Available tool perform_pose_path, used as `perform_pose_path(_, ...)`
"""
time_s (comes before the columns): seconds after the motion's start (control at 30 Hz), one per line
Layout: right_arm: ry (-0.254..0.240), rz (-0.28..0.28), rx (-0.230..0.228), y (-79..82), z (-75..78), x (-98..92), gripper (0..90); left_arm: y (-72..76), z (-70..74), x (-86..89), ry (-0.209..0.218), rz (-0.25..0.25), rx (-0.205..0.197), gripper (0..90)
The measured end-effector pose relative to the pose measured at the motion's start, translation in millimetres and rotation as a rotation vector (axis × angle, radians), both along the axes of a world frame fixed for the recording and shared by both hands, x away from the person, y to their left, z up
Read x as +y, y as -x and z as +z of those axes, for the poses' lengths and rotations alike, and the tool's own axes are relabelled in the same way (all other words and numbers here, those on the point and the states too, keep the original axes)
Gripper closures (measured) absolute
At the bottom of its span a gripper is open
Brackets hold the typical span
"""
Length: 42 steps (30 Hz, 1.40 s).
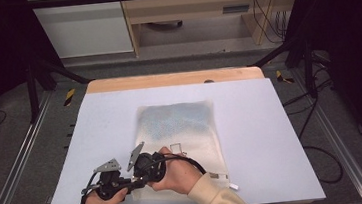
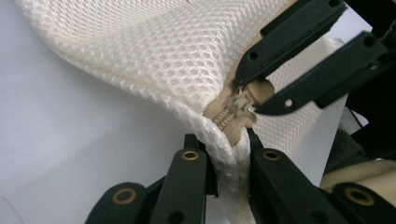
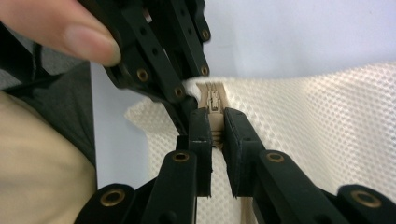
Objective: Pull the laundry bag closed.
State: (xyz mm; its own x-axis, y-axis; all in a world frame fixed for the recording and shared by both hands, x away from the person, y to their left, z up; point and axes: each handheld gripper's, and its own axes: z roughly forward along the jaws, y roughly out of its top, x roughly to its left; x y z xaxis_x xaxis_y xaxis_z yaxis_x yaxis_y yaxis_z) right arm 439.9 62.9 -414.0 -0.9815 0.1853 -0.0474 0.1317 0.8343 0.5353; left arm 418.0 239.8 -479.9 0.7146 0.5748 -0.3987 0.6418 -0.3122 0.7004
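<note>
Seen from above, a cream mesh bag flat on a pale table, with its near corner pulled up between two hand-held grippers meeting tip to tip. Left gripper clamped tight on the folded corner of the bag, jaws pressed on the mesh from both sides, just under the end of the tan zipper tape. Right gripper shut on the zipper slider, gripped right at its fingertips, with the left gripper touching or nearly touching just ahead and to one side. Nearer to the slider: the right gripper, already on it; directly ahead of the left gripper and just beyond its tips, the same slider pinched in the other jaws. Judging by the tape, zipper line starting at the held corner and leading off along the bag's near edge, away from the left gripper and under the right hand, so likely a pull by the right against an anchoring left. Hard to make out: most of the zipper's length, covered by hand and sleeve in the high view; whether the teeth are open or closed; blurred blue contents inside the bag; a thumb blocking the upper corner of the right gripper view
</note>
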Motion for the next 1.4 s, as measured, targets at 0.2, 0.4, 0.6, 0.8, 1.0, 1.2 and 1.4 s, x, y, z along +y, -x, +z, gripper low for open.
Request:
perform_pose_path(0.2, 0.008, -0.008, 0.006, -0.9, 1.9, -5.8, 82.2, 0.6, 2.6, 0.6, 0.012, 0.012, -0.008, 85.3)
perform_pose_path(0.4, 0.013, -0.007, 0.013, -0.7, 0.9, -8.6, 82.3, 0.9, 2.3, 0.3, 0.013, 0.009, -0.004, 85.3)
perform_pose_path(0.6, 0.015, -0.014, 0.024, -1.6, -2.1, -13.8, 82.2, 1.1, 2.2, 0.3, 0.022, 0.003, -0.003, 85.2)
perform_pose_path(0.8, 0.041, -0.047, 0.036, -5.0, -6.6, -27.5, 82.2, 1.4, 3.3, 0.2, 0.03, -0.002, -0.007, 85.2)
perform_pose_path(1.0, 0.039, -0.062, 0.042, -5.9, -10.2, -35.6, 82.2, 1.4, 2.9, 0.1, 0.027, -0.005, -0.005, 85.1)
perform_pose_path(1.2, 0.02, -0.059, 0.038, -5.1, -12.4, -41.2, 82.1, 2.0, 2.6, -1.7, 0.02, -0.013, -0.005, 85.0)
perform_pose_path(1.4, 0.008, -0.06, 0.037, -4.8, -14.4, -43.7, 82.1, 3.4, 2.1, -4.4, 0.006, -0.017, -0.011, 85.0)
